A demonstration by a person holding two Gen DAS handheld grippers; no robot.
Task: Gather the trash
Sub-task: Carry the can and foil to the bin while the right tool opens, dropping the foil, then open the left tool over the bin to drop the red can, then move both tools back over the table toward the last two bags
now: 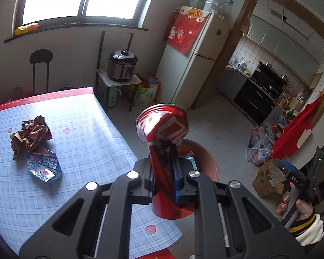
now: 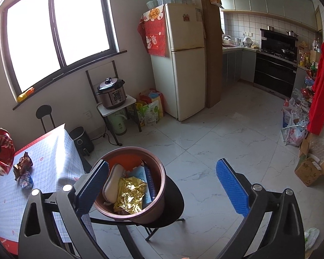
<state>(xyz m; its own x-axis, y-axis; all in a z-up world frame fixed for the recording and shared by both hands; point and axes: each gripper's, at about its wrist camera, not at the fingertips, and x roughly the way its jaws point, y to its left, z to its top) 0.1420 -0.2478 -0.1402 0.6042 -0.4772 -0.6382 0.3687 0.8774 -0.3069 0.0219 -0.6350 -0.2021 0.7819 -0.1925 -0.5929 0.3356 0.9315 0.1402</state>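
Left hand-held gripper [image 1: 163, 168] clamped tight on a crushed red can [image 1: 164, 133], pinched at its dented waist between the blue pads, top rim tilted up and away, base hanging below the jaws. Held in the air just past the worktop [image 1: 80, 116] edge, above the near rim of a brown bin [image 1: 207, 161] that peeks out behind the can. Seen again at the far left edge of the right wrist view, same can [image 2: 0, 149] raised over the worktop.

Right hand-held gripper [image 2: 162, 185] spread wide, blue pads [image 2: 231, 190] well apart, gripping nothing. Between them, lower down, the bin [image 2: 159, 200] standing on a round black stool [image 2: 175, 202] just beside the worktop corner. Inside the bin: a crumpled gold wrapper [image 2: 129, 194], a pale oblong piece [image 2: 112, 183] leaning against the near wall, and a blue-and-white package [image 2: 148, 181] upright along the far side.

Left on the checked blue cloth of the worktop: a crumpled brown foil wrapper [image 1: 30, 133] and, touching its near side, a crushed blue-and-silver snack packet [image 1: 44, 168]. Both well apart from the can and from the bin.

At the lower right of the left wrist view, a hand [image 1: 296, 209] in a striped cuff around a grey handle.
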